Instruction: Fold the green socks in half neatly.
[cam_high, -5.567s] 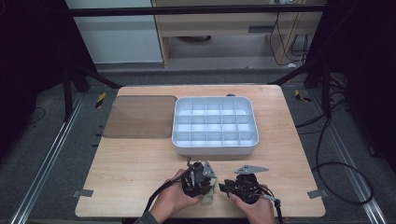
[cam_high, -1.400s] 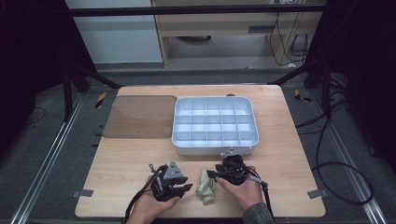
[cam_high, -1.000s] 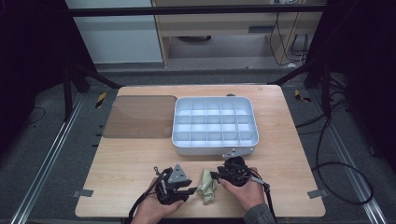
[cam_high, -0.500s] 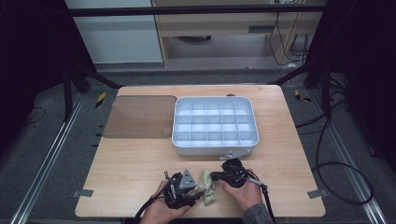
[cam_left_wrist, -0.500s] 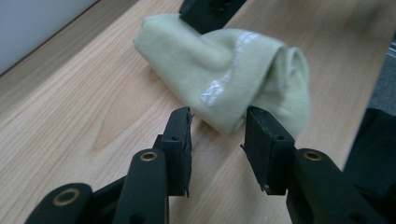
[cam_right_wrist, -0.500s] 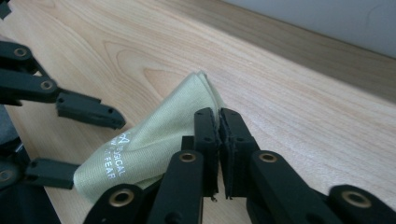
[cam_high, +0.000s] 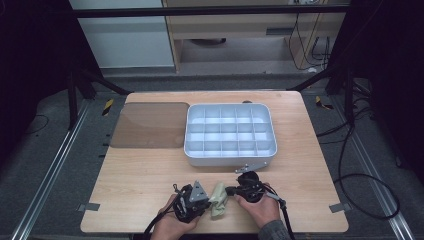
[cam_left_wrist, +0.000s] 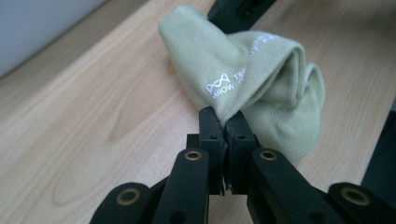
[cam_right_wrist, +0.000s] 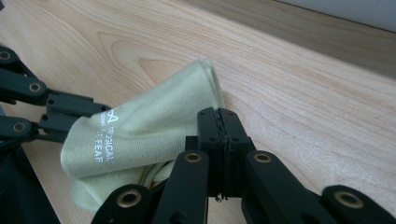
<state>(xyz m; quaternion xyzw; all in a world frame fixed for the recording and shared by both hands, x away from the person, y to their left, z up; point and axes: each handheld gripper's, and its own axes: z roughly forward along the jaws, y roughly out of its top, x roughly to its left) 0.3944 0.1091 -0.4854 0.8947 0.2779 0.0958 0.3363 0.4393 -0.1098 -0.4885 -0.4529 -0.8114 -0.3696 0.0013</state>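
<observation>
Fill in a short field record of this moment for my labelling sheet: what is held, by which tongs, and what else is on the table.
held item: pale green sock, bunched, white lettering on it
left tongs: have just been closing; shut on a fold of the sock
right tongs: have just been closing; jaws together at the sock's edge, grip on fabric not certain
sock position: near the table's front edge, between the two tongs
organizer tray: white, divided into compartments, looks empty
lid: brown, translucent, flat, left of the tray
</observation>
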